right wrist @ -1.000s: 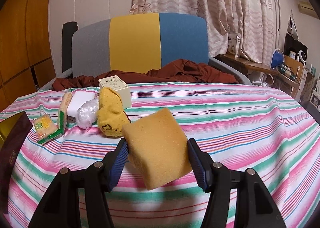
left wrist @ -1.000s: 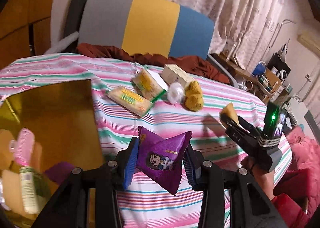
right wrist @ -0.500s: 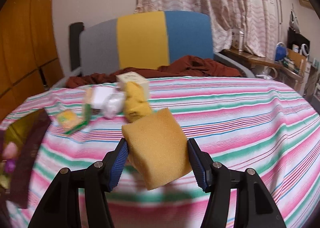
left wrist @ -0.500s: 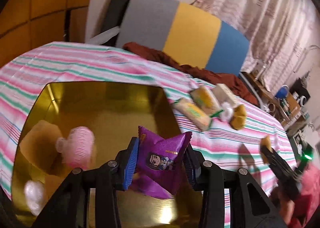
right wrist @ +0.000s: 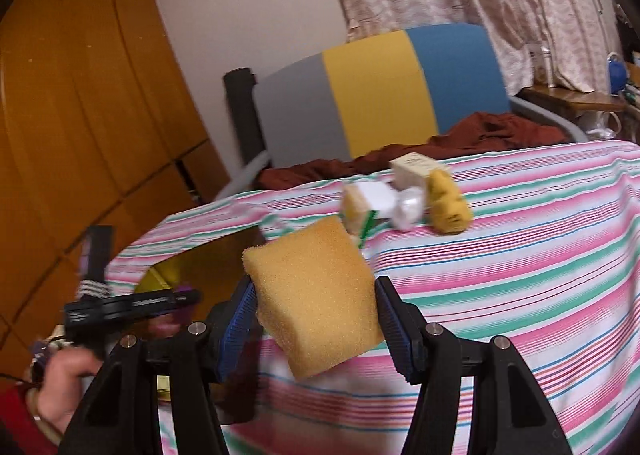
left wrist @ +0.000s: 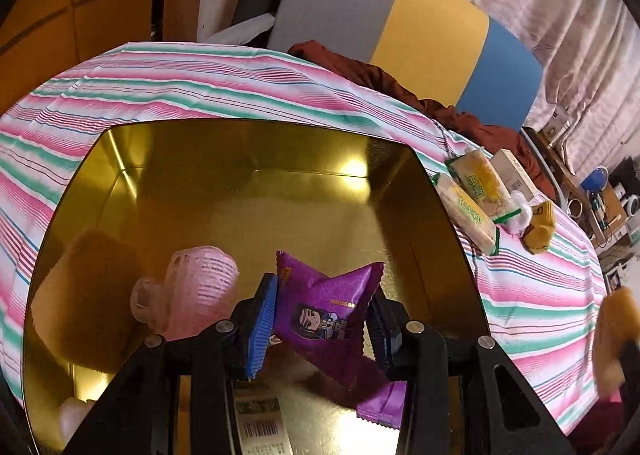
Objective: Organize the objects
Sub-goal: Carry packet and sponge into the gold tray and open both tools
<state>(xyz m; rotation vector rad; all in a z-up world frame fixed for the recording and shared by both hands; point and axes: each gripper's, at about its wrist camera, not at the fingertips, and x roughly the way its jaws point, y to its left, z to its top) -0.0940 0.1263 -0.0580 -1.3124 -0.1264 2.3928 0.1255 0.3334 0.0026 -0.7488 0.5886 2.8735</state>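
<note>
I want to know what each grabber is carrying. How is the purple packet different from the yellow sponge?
The purple packet is shiny, crinkly and printed with a cartoon face; the yellow sponge is plain, dull and full of tiny holes. The packet is a thin pouch; the sponge is a chunky block. The packet hangs over the gold tin; the sponge is over the striped cloth. Both are pinched in a gripper.

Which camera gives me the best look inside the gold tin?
The left wrist view: it looks straight down into the gold tin, showing its contents. The right wrist view catches only a blurred corner behind the sponge.
</note>
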